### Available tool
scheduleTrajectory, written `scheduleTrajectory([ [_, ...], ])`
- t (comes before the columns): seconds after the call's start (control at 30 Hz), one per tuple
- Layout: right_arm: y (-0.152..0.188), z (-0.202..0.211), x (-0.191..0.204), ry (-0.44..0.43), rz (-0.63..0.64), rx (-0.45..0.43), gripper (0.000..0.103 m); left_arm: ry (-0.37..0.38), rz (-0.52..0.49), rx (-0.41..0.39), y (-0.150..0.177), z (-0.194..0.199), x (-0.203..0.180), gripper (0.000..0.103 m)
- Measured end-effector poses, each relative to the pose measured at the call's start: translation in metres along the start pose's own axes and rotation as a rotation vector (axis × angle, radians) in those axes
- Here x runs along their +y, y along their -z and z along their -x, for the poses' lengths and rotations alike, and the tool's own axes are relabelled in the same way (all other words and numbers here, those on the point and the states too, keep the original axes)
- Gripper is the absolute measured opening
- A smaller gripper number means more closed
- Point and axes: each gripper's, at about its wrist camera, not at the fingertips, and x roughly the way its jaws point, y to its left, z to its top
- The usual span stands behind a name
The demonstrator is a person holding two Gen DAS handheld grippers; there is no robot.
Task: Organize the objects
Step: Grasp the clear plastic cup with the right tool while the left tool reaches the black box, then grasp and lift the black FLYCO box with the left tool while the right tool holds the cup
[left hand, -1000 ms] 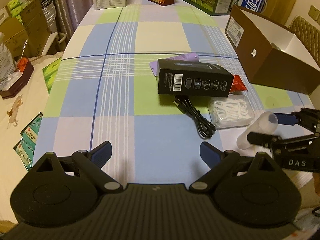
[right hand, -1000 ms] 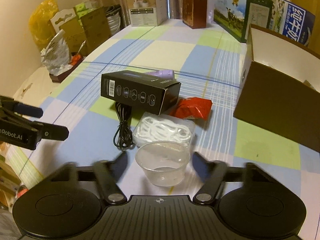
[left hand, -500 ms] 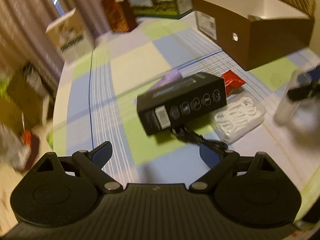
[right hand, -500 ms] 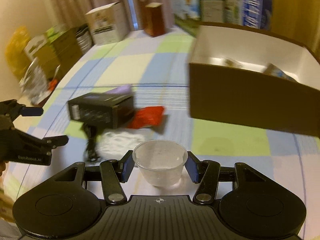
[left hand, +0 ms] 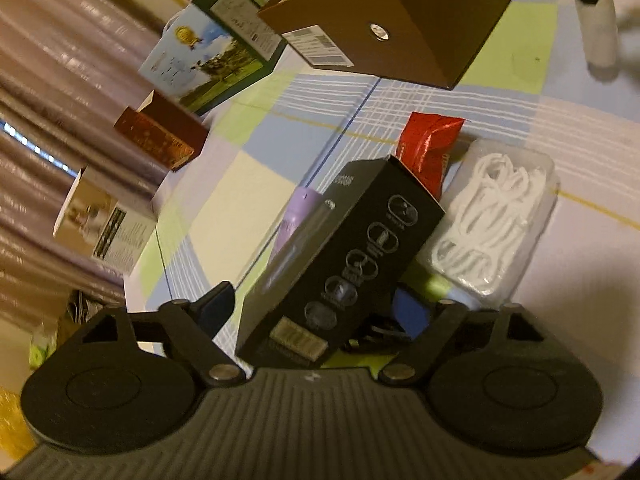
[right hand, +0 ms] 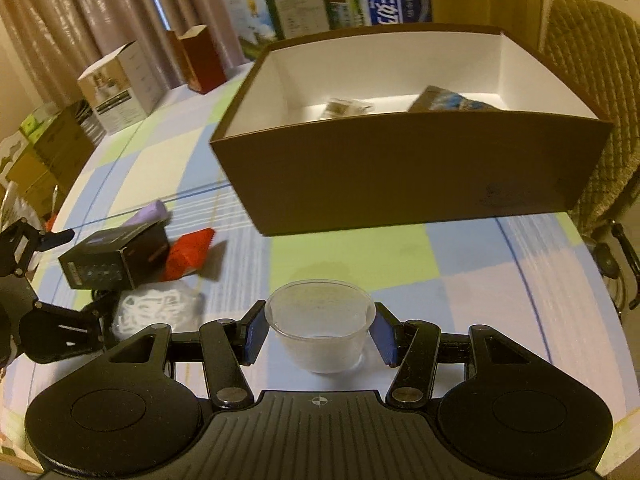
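Observation:
My right gripper (right hand: 320, 332) is shut on a clear plastic cup (right hand: 320, 324), held upright above the checked tablecloth just before the brown box (right hand: 400, 184). The box is open at the top, with two small packets (right hand: 344, 106) on its white floor. My left gripper (left hand: 314, 310) is open and tilted, with its fingers on either side of the near end of a black carton (left hand: 344, 256). Around the carton lie a purple item (left hand: 296, 216), a red packet (left hand: 430, 148), a clear case of white floss picks (left hand: 492, 224) and a black cable (left hand: 376, 336).
Along the far end of the table stand a white carton (right hand: 120, 88), a dark red box (right hand: 200, 60) and milk cartons (right hand: 296, 4). A quilted chair (right hand: 592, 40) is at the right, past the table's edge. More boxes sit on the floor at the left.
My right gripper shut on the cup and carried it up toward the brown box. My left gripper tilted and moved in over the black carton, which now lies between its fingers.

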Motion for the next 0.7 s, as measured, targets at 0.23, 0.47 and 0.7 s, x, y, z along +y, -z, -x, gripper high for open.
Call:
scheduleTrajectory([
  [0.23, -0.003, 0.0, -0.014, 0.019, -0.034, 0.0, 0.052, -0.011, -0.109, -0.02, -0.002, -0.011, -0.01, 0.056],
  [0.47, -0.009, -0.001, -0.022, 0.024, -0.049, -0.009, 0.052, 0.008, 0.007, -0.018, -0.015, 0.009, 0.017, 0.039],
  [0.7, -0.014, -0.002, -0.025, 0.012, -0.048, -0.021, 0.052, 0.215, 0.471, 0.144, -0.004, 0.009, 0.086, 0.039],
])
